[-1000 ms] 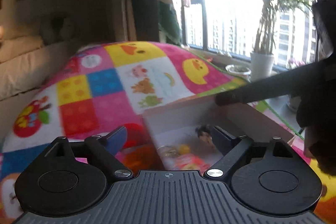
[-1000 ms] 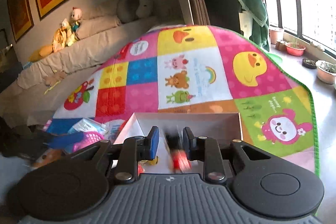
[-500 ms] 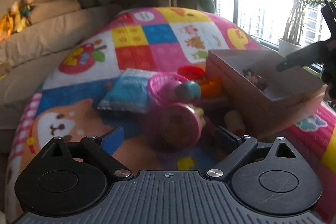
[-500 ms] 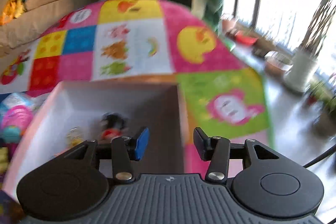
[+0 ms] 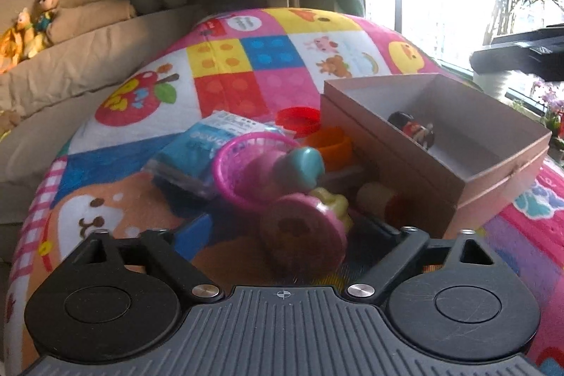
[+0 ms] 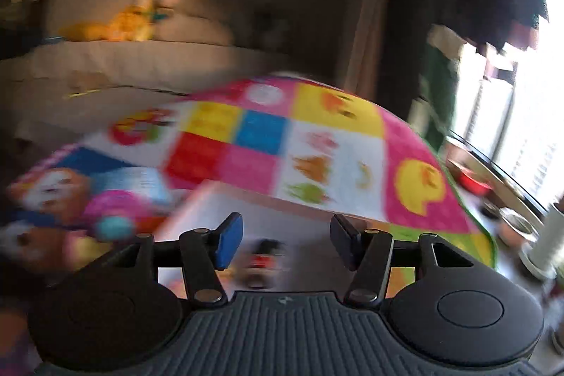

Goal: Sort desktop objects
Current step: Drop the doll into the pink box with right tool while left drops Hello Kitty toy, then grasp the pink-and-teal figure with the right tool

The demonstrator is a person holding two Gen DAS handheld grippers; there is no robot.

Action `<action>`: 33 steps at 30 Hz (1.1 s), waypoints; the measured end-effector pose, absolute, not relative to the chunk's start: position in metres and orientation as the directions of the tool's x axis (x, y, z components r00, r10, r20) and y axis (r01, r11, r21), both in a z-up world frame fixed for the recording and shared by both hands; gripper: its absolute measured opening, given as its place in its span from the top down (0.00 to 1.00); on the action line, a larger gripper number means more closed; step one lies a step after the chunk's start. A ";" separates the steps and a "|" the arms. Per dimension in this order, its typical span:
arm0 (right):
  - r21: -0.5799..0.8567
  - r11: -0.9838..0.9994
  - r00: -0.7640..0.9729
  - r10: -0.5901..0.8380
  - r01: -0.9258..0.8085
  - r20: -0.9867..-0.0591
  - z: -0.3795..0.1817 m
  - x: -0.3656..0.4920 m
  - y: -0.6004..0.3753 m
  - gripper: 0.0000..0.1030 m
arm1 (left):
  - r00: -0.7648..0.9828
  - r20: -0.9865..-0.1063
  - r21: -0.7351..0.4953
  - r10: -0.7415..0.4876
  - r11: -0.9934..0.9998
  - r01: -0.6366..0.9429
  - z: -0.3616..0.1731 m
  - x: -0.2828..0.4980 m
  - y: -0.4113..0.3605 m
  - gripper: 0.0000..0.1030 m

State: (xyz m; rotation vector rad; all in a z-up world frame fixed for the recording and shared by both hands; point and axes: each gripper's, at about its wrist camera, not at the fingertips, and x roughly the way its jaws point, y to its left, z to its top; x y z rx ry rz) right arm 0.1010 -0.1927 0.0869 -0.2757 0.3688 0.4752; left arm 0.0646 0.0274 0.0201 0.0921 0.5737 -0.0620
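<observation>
In the left wrist view, the left gripper [image 5: 287, 228] was seen low over a soft, quilted play mat [image 5: 246, 66] printed in bright squares with cartoon animals. Its jaws were closing, with a round, pink, disc-shaped toy [image 5: 305, 236] lying between them; whether the pads touched it could not be told, as the fingertips were mostly hidden. Just behind the disc, a pink plastic basket [image 5: 243, 164] with a lattice wall was tipped on its side, and a smooth teal knob-shaped piece [image 5: 305, 164] rested against it. A flat, glossy blue packet [image 5: 201, 147] lay beside the basket, with a red ring [image 5: 298, 118] and an orange ring [image 5: 329, 143] farther back. To the right stood a rectangular pinkish cardboard box [image 5: 398, 161] with a plain white inside, and a small dark-and-red figurine [image 5: 414, 129] lay in it. A beige cushioned sofa [image 5: 81, 59] with plush toys was visible behind the mat. In the right wrist view, which was heavily blurred, the right gripper [image 6: 285, 240] was held above the same box [image 6: 211, 203], its jaws opening with nothing pinched between them; one pad was blue [image 6: 229, 240], the other dark. The figurine [image 6: 262, 261] was seen below, inside the box, well clear of the pads. The pink basket [image 6: 116, 207] was smeared at the left.
</observation>
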 end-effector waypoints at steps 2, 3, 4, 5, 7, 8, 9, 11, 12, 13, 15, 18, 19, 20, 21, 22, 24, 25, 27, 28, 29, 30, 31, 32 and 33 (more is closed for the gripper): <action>-0.190 0.818 0.800 0.435 -0.543 -0.414 0.089 0.083 -0.183 0.46 | 0.834 -0.550 0.056 -0.044 0.994 0.090 0.020 0.068 0.027 0.27; -0.196 0.799 0.785 0.454 -0.568 -0.422 0.090 0.075 -0.178 0.46 | 0.832 -0.552 0.045 -0.058 0.994 0.099 0.020 0.068 0.027 0.36; -0.201 0.778 0.766 0.473 -0.595 -0.435 0.089 0.068 -0.173 0.46 | 0.830 -0.552 0.033 -0.074 0.993 0.111 0.022 0.067 0.027 0.41; -0.210 0.759 0.751 0.488 -0.617 -0.445 0.089 0.062 -0.167 0.46 | 0.833 -0.548 0.033 -0.075 0.993 0.111 0.024 0.063 0.027 0.45; -0.236 0.723 0.730 0.506 -0.649 -0.459 0.087 0.050 -0.155 0.46 | 0.838 -0.543 0.054 -0.057 0.993 0.103 0.029 0.051 0.029 0.45; -0.255 0.701 0.720 0.515 -0.666 -0.466 0.085 0.045 -0.148 0.47 | 0.839 -0.542 0.068 -0.046 0.993 0.099 0.032 0.043 0.031 0.45; -0.272 0.683 0.712 0.519 -0.678 -0.472 0.082 0.041 -0.142 0.50 | 0.838 -0.544 0.080 -0.036 0.992 0.095 0.035 0.036 0.033 0.45; -0.295 0.654 0.699 0.524 -0.696 -0.486 0.078 0.036 -0.129 0.58 | 0.833 -0.553 0.104 -0.015 0.991 0.087 0.039 0.019 0.039 0.45; -0.287 0.645 0.685 0.530 -0.708 -0.500 0.078 0.038 -0.123 0.59 | 0.830 -0.558 0.110 -0.008 0.990 0.083 0.040 0.010 0.042 0.45; -0.268 0.642 0.670 0.536 -0.718 -0.513 0.078 0.043 -0.117 0.59 | 0.828 -0.561 0.112 -0.004 0.990 0.080 0.041 0.003 0.045 0.44; -0.213 0.644 0.635 0.541 -0.734 -0.552 0.080 0.060 -0.101 0.59 | 0.829 -0.560 0.098 -0.006 0.992 0.074 0.043 -0.010 0.051 0.43; -0.087 0.644 0.532 0.541 -0.760 -0.651 0.078 0.097 -0.074 0.47 | 0.830 -0.557 0.055 -0.025 0.996 0.067 0.042 -0.023 0.055 0.21; -0.066 0.656 0.525 0.535 -0.752 -0.662 0.075 0.107 -0.065 0.46 | 0.831 -0.555 0.046 -0.033 0.996 0.071 0.042 -0.026 0.055 0.19; -0.068 0.661 0.521 0.519 -0.748 -0.678 0.072 0.118 -0.054 0.46 | 0.831 -0.555 0.039 -0.043 0.996 0.078 0.041 -0.028 0.055 0.17; -0.082 0.666 0.522 0.497 -0.742 -0.693 0.068 0.127 -0.043 0.46 | 0.830 -0.555 0.036 -0.050 0.996 0.083 0.040 -0.029 0.054 0.16; -0.090 0.674 0.526 0.478 -0.733 -0.704 0.064 0.134 -0.035 0.46 | 0.829 -0.557 0.034 -0.056 0.995 0.090 0.039 -0.029 0.053 0.15; -0.083 0.666 0.486 0.448 -0.741 -0.750 0.053 0.147 -0.020 0.46 | 0.828 -0.558 0.035 -0.063 0.994 0.100 0.037 -0.030 0.053 0.09; -0.075 0.673 0.475 0.435 -0.736 -0.765 0.048 0.151 -0.015 0.46 | 0.828 -0.557 0.036 -0.061 0.995 0.098 0.036 -0.030 0.053 0.08; -0.068 0.688 0.476 0.425 -0.723 -0.770 0.043 0.154 -0.012 0.53 | 0.827 -0.559 0.030 -0.053 0.996 0.083 0.034 -0.029 0.056 0.08; -0.069 0.684 0.480 0.433 -0.726 -0.763 0.046 0.151 -0.013 0.54 | 0.826 -0.562 0.023 -0.047 0.997 0.073 0.033 -0.028 0.057 0.08; -0.059 0.682 0.483 0.452 -0.729 -0.749 0.050 0.146 -0.018 0.55 | 0.823 -0.566 0.013 -0.043 0.998 0.061 0.032 -0.027 0.059 0.08; -0.049 0.680 0.488 0.472 -0.731 -0.735 0.056 0.140 -0.025 0.56 | 0.821 -0.569 0.004 -0.040 0.999 0.052 0.031 -0.025 0.061 0.08; -0.040 0.678 0.491 0.489 -0.734 -0.721 0.063 0.135 -0.032 0.56 | 0.819 -0.572 -0.007 -0.038 0.999 0.041 0.031 -0.024 0.063 0.08; -0.032 0.674 0.494 0.509 -0.738 -0.705 0.072 0.127 -0.041 0.56 | 0.818 -0.575 -0.017 -0.037 0.999 0.033 0.030 -0.023 0.065 0.07; -0.019 0.665 0.495 0.536 -0.747 -0.684 0.081 0.116 -0.053 0.56 | 0.815 -0.578 -0.030 -0.036 0.999 0.024 0.030 -0.022 0.067 0.07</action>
